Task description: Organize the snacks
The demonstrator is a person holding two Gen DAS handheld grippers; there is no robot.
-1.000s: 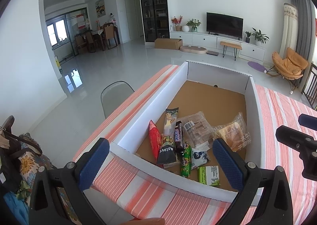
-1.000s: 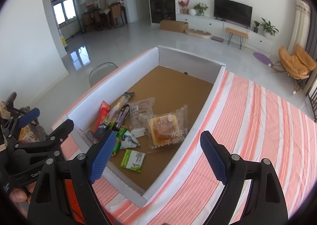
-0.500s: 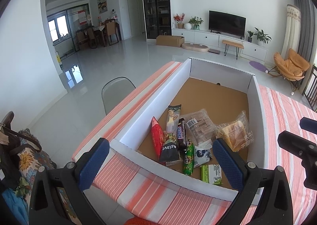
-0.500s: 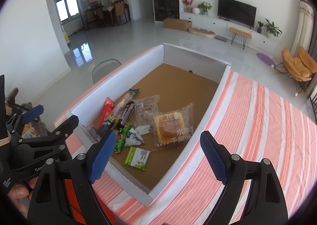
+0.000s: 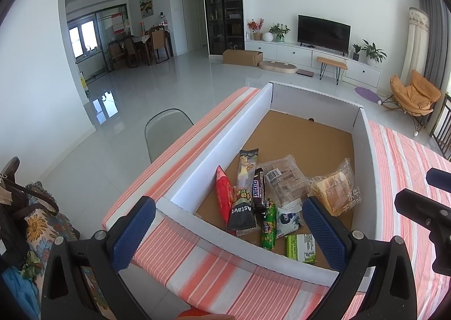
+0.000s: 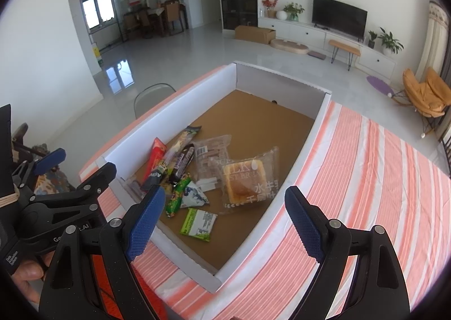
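Note:
A large white cardboard box (image 5: 225,133) (image 6: 180,111) with a brown floor lies on the striped table. Several snacks lie in its near end: a red stick pack (image 5: 224,195), an Astavt pack (image 5: 241,207), a Snickers bar (image 5: 258,190), a green pack (image 5: 301,244) (image 6: 198,224), a clear biscuit bag (image 5: 284,181) and a milk toast bag (image 5: 338,193) (image 6: 248,179). My left gripper (image 5: 228,232) is open and empty, held above the box's near wall. My right gripper (image 6: 224,224) is open and empty above the box's near right corner.
The table wears an orange and white striped cloth (image 6: 366,179). A grey chair (image 5: 166,128) stands left of the table. A flowered bag (image 5: 42,224) sits at the near left. The right gripper shows in the left wrist view (image 5: 422,207).
Both grippers have lifted and drawn back a little, so the box and snacks sit lower in both views. Both stay open and empty.

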